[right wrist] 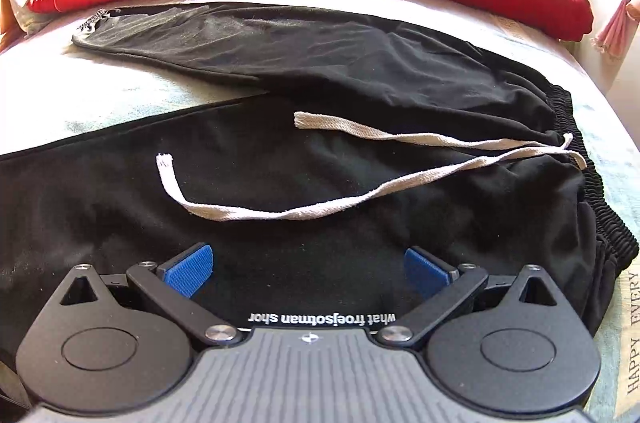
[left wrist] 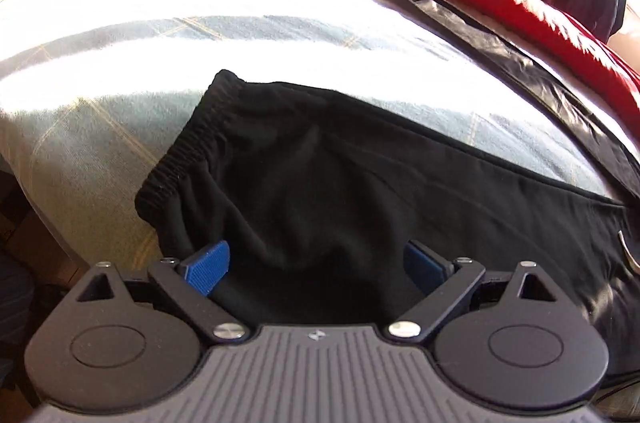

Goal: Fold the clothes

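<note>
Black trousers [right wrist: 320, 159] lie spread on the bed [left wrist: 120, 35], legs apart, white drawstring [right wrist: 360, 199] loose; left tool [left wrist: 318, 263] and right tool [right wrist: 308, 269] gape wide, empty, over the cloth; bare bed between legs.

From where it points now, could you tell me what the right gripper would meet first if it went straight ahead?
Probably the black cotton trousers just beyond the open right gripper, then their white flat drawstring; depth is unclear.
</note>
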Demonstrator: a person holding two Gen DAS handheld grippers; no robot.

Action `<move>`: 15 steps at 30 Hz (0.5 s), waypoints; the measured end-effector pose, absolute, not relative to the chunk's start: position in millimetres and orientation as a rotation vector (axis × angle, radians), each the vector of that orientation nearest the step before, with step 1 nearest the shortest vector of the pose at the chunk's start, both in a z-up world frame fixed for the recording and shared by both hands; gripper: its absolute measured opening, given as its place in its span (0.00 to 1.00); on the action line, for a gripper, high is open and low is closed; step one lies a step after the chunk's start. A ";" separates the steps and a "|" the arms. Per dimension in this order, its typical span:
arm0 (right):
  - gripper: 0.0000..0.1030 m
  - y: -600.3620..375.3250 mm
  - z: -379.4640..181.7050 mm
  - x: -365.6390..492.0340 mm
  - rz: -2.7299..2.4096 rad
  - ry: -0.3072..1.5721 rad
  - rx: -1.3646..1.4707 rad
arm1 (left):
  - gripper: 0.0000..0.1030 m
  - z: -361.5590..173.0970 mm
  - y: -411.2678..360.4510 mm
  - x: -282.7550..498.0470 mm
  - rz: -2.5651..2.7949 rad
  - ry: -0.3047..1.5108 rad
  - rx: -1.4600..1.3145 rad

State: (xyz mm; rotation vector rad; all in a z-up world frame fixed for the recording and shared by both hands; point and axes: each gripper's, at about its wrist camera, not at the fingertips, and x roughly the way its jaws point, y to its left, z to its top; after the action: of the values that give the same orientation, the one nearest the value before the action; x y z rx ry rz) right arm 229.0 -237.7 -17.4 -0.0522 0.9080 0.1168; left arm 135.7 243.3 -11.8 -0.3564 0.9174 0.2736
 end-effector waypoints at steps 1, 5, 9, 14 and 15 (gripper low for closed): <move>1.00 -229.4 -13.7 228.4 0.115 0.901 -0.048 | 0.91 -6.2 245.6 138.1 0.234 0.893 -0.354; 1.00 -190.9 -1.8 224.5 0.143 0.866 -0.043 | 0.91 -9.5 253.7 156.0 0.088 0.867 -0.359; 1.00 -153.3 0.9 221.8 0.174 0.878 -0.077 | 0.91 -34.1 279.7 153.9 0.149 0.945 -0.399; 1.00 -125.4 1.0 222.2 0.158 0.893 -0.089 | 0.91 -10.2 285.2 158.9 0.019 0.839 -0.403; 1.00 -120.5 1.7 221.5 0.160 0.892 -0.085 | 0.91 -7.9 283.5 163.0 -0.015 0.821 -0.398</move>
State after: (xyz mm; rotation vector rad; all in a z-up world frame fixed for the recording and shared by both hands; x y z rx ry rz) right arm 221.5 -120.5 1.7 -0.0854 0.8921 0.1598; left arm 163.0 283.5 -7.9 -0.3980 0.8211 -0.0154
